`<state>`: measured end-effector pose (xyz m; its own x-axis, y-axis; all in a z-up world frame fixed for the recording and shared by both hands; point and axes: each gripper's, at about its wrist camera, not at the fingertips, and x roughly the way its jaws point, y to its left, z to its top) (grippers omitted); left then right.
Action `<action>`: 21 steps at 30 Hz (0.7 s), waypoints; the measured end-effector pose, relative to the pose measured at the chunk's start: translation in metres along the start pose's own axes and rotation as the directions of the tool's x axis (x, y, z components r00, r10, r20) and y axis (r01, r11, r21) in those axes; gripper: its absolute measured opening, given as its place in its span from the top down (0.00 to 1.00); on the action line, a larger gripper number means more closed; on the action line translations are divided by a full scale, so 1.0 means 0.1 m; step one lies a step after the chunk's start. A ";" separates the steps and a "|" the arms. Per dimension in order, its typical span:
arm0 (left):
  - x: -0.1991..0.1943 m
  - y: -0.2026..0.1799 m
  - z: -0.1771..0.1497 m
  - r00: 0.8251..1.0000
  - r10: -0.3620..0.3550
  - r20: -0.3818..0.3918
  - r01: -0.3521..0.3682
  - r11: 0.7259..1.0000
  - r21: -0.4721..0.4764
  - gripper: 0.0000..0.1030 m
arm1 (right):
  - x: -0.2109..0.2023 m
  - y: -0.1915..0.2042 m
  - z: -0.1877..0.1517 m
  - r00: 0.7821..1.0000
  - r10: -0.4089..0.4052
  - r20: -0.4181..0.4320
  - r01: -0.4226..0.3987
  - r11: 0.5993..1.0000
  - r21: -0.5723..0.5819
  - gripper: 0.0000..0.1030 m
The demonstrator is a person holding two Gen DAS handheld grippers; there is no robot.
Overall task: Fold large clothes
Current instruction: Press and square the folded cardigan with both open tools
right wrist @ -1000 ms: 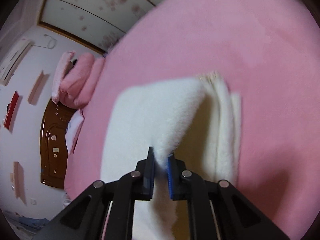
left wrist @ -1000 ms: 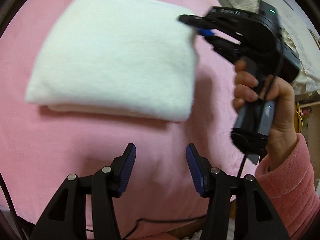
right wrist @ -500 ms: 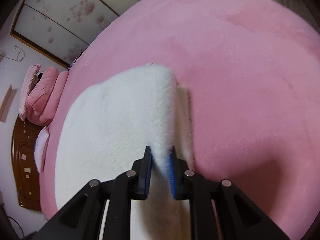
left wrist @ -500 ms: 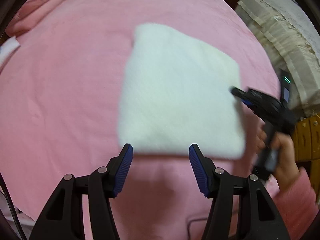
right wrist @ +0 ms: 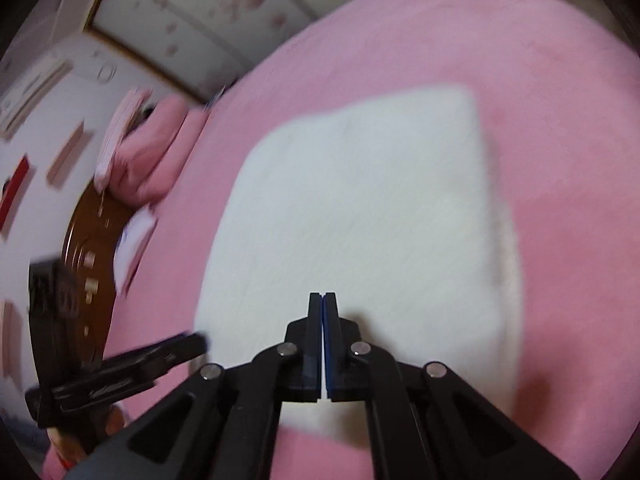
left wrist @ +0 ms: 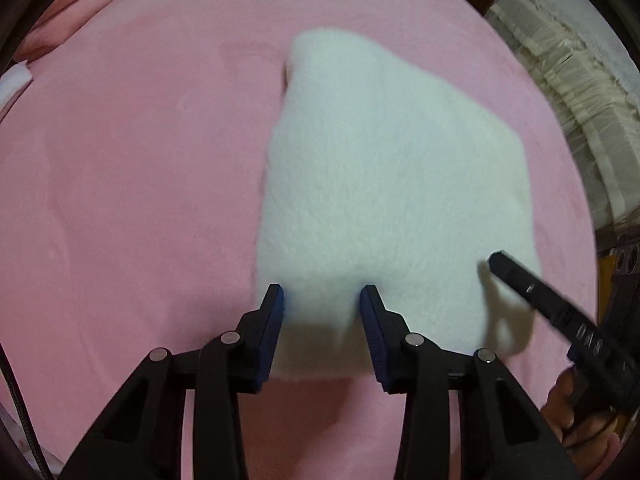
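Two black grippers hang over the folded white fleece garment (left wrist: 392, 200) lying at centre on the pink plush bedspread (left wrist: 132, 184). Left gripper (left wrist: 322, 300), at six o'clock, has just been narrowing, jaws apart, nothing clamped; right gripper (right wrist: 323, 300) pressed together, empty.

So much pink here. The fuzzy bubblegum-pink bed cover (left wrist: 132, 184) is one flat shade, no print at all, and the plump pillows (right wrist: 160, 152) at the far left match it. On top sits a fluffy folded garment (left wrist: 384, 184) in plain off-white, a bit creamier along its right edge in the right wrist view. The matte black plastic left gripper (left wrist: 322, 300) has deep blue ribbed pads (left wrist: 276, 328); the black right gripper (right wrist: 322, 300) has the same blue lining. Far left, a glossy dark brown wooden headboard (right wrist: 86, 248). Far wall: pale cream wardrobe panels (right wrist: 208, 12) dotted with faded pink blossoms. Ivory lace fabric (left wrist: 568, 76) on the right.
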<state>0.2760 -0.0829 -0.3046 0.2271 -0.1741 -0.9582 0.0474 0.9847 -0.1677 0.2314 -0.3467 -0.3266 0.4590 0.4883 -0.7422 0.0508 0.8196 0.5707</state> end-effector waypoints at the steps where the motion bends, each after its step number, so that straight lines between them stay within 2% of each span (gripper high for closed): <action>1: 0.05 -0.01 -0.05 0.999 0.044 -0.002 -0.044 0.999 0.019 0.64 | 0.11 0.05 -0.07 0.999 -0.006 -0.048 0.004 1.000 -0.026 1.00; 2: 0.08 -0.03 -0.08 0.997 0.073 -0.011 -0.073 0.997 0.040 0.64 | 0.24 0.08 -0.14 0.994 -0.021 -0.108 0.016 0.999 -0.044 1.00; 4: 0.13 -0.03 -0.12 0.994 0.101 -0.034 -0.098 0.993 0.062 0.64 | 0.35 0.02 -0.29 0.987 -0.035 -0.156 0.032 0.999 -0.027 1.00; 7: 0.12 -0.02 -0.13 0.995 0.091 -0.041 -0.087 0.992 0.087 0.64 | 0.23 -0.23 -0.36 0.989 -0.045 -0.144 0.047 0.999 0.011 1.00; 11: 0.12 0.03 -0.12 0.997 0.066 -0.038 -0.061 0.992 0.108 0.63 | -0.17 -0.59 -0.49 0.981 -0.157 -0.109 0.164 0.985 0.056 1.00; 12: 0.09 0.04 -0.13 0.998 0.062 -0.024 -0.059 0.991 0.121 0.63 | -0.28 -0.62 -0.59 0.979 -0.169 -0.113 0.177 0.982 0.068 1.00; 15: 0.02 0.01 -0.15 0.997 0.060 0.039 -0.066 0.979 0.194 0.67 | -0.41 -0.53 -0.54 0.978 -0.196 -0.078 0.203 0.974 0.097 1.00; 16: 0.00 0.01 -0.14 0.997 0.052 0.056 -0.063 0.976 0.210 0.67 | -0.45 -0.52 -0.53 0.983 -0.173 -0.062 0.179 0.979 0.102 1.00; 18: -0.01 0.06 -0.08 0.998 0.020 0.055 -0.030 0.981 0.191 0.67 | -0.42 -0.45 -0.50 1.000 -0.009 -0.014 0.010 0.994 0.110 1.00; 19: -0.01 0.12 -0.04 0.999 -0.017 0.051 0.008 0.986 0.165 0.67 | -0.36 -0.39 -0.46 0.999 0.045 0.001 -0.045 0.993 0.109 1.00; 20: -0.01 0.17 -0.01 0.998 -0.042 0.046 0.035 0.988 0.149 0.67 | -0.25 -0.31 -0.41 0.996 0.086 -0.004 -0.085 0.991 0.103 1.00; 21: 0.01 0.24 0.04 0.998 -0.060 0.037 0.054 0.989 0.141 0.67 | -0.12 -0.25 -0.35 0.996 0.088 -0.026 -0.085 0.992 0.096 1.00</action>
<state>0.2812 -0.0593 -0.3084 0.2598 -0.2331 -0.9371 0.1959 0.9630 -0.1852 0.1934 -0.3624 -0.3437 0.4388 0.5663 -0.6977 0.0968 0.7422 0.6632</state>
